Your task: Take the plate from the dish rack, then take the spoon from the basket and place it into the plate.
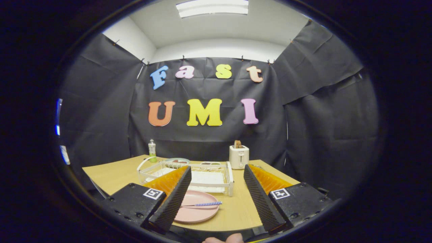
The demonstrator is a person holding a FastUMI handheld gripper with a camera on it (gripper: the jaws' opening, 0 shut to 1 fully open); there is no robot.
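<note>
The wooden table is the largest thing here, and everything of the task stands on it. On the far half of the table sits the white wire dish rack, with a flat white tray inside; at its far left corner rests a pale bowl-like dish, and at its far side a small tray whose content I cannot tell. No plate stands in the rack, so I judge that the first step is finished.

To the right of the rack, far on the table, stands a white toaster with bread in its slots. Far left stands a small bottle with a green base.

Near to us, just in front of the rack, lies the pink plate, flat on the table. The spoon with a blue patterned handle lies across it, the handle toward the right. I judge that the second step is also done, because the spoon rests in the plate and nothing holds it.

The gripper hangs above the near table edge with its fingers spread wide, holding nothing. The plate shows between them, partly hidden behind the left finger. The basket I cannot pick out with certainty.
</note>
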